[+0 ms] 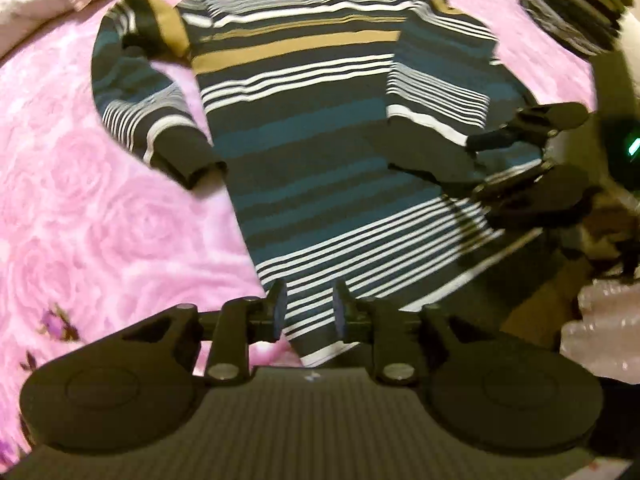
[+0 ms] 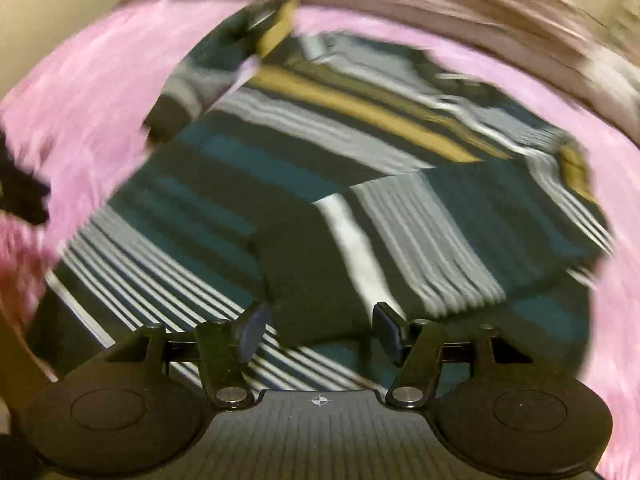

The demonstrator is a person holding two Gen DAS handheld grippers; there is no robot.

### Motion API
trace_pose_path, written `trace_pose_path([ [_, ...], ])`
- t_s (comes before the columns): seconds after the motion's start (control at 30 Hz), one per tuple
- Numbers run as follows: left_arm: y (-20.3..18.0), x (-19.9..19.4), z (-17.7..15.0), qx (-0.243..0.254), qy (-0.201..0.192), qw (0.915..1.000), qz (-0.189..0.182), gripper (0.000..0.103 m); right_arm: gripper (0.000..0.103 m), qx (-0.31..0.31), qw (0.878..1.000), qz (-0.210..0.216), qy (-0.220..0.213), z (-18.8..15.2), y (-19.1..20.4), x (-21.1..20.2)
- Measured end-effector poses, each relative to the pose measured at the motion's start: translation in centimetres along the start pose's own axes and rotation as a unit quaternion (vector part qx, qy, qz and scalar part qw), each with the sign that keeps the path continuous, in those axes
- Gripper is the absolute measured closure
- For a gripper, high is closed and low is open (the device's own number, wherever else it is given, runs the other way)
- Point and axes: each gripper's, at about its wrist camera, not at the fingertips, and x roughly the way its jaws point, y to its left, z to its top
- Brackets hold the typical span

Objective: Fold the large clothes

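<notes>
- Right wrist view puts our right gripper just over the sweater's right sleeve, whose dark cuff sits straight ahead between the two fingers; the jaws stand spread and hold nothing, though blur keeps us from telling whether the pads brush the cloth.
- That sleeve already lies folded across the body, its long axis running away from this claw toward the shoulder, so our right hand is the nearer one for it.
- Our left gripper is at the hem, jaws parted, with the bottom edge of the striped sweater running between its fingers; we judge it is not yet pinching.
- From the left claw the sweater stretches straight ahead, collar farthest, flat on the pink blanket.
- Out to its left, the other sleeve is spread on the blanket, unfolded, nearer our left hand.
</notes>
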Motion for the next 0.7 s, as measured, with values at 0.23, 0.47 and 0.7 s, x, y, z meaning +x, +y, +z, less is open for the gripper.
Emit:
trace_pose_path([
  [0.23, -3.6, 0.7, 2.4, -0.010, 0.018, 0.9996, 0.018, 0.082, 0.099, 0.045, 0.998, 0.033, -0.033, 0.4, -5.8, -1.8],
  [0.47, -10.6, 0.3, 11.7, 0.027, -0.021, 0.9994, 0.002, 0.082, 0.099, 0.243, 0.956, -0.063, -0.155, 0.5, -26.3, -15.1],
  [0.7, -17.7, 1.8, 20.0, 0.076, -0.052, 0.9954, -0.026, 0.079, 0.078, 0.352, 0.848, -0.355, -0.174, -7.5, -44.7, -25.0],
])
